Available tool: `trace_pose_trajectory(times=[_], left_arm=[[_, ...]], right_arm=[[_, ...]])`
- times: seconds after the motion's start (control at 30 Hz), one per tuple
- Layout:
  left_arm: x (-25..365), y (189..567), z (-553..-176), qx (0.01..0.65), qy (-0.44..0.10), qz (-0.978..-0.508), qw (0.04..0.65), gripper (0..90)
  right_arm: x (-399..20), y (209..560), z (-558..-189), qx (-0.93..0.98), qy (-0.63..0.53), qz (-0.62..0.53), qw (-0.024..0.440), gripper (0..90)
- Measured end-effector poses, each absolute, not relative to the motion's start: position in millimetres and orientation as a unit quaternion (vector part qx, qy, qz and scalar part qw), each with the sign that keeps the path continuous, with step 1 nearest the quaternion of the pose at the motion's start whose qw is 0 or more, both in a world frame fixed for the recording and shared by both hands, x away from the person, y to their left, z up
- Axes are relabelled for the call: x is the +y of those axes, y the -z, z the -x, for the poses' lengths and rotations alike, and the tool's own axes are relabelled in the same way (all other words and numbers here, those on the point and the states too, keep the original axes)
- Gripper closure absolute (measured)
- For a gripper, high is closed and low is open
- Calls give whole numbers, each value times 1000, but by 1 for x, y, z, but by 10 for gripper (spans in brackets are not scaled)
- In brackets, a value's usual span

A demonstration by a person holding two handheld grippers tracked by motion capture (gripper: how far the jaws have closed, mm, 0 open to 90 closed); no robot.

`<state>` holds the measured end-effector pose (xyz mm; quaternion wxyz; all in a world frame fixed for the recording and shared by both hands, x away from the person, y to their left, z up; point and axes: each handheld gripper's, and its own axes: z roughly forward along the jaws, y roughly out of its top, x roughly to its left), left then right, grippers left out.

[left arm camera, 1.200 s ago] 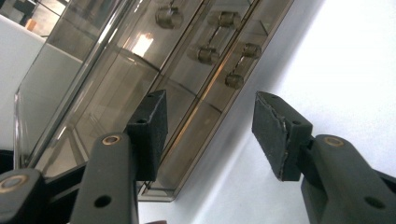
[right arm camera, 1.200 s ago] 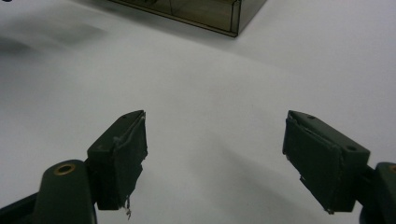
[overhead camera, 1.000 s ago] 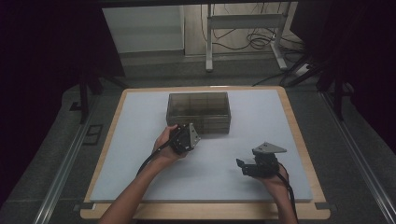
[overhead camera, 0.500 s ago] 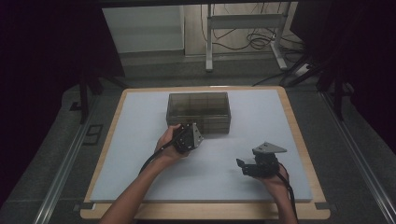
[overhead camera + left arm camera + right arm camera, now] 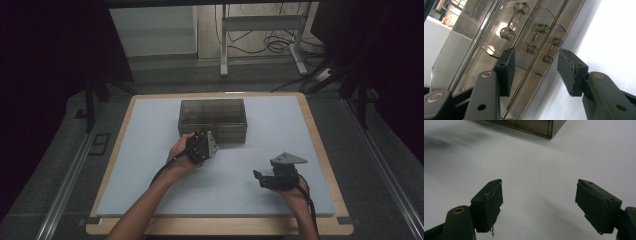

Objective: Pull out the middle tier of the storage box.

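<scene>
A smoked clear drawer box (image 5: 212,119) stands on the white mat (image 5: 145,150), toward the back middle. My left gripper (image 5: 207,145) is turned on its side right at the box's front face. In the left gripper view the box front (image 5: 499,25) carries three clear bar handles; the lowest handle (image 5: 552,51) and the middle handle (image 5: 536,37) lie ahead in the gap of my left gripper (image 5: 536,61). Its jaws have just been closing and stand open, the pads touching nothing. My right gripper (image 5: 257,176) rests low over the mat at the front right, wide open (image 5: 539,195) with nothing between the pads.
The mat lies on a wooden board (image 5: 322,145) with a raised rim. A corner of the box (image 5: 534,126) is far ahead in the right gripper view. Dark floor, a metal stand (image 5: 260,22) and cables lie beyond the table.
</scene>
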<state>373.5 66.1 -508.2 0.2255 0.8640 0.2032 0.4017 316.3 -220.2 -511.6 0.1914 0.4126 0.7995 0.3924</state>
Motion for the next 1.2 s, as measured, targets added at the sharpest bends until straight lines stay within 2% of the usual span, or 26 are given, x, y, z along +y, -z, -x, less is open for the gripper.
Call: trace_pose_trajectory(times=[1.2], left_arm=[[57,519,-373,175,-449,-852,204,554]], right_arm=[[-219,513,-317,801,-390,-412,190,211]])
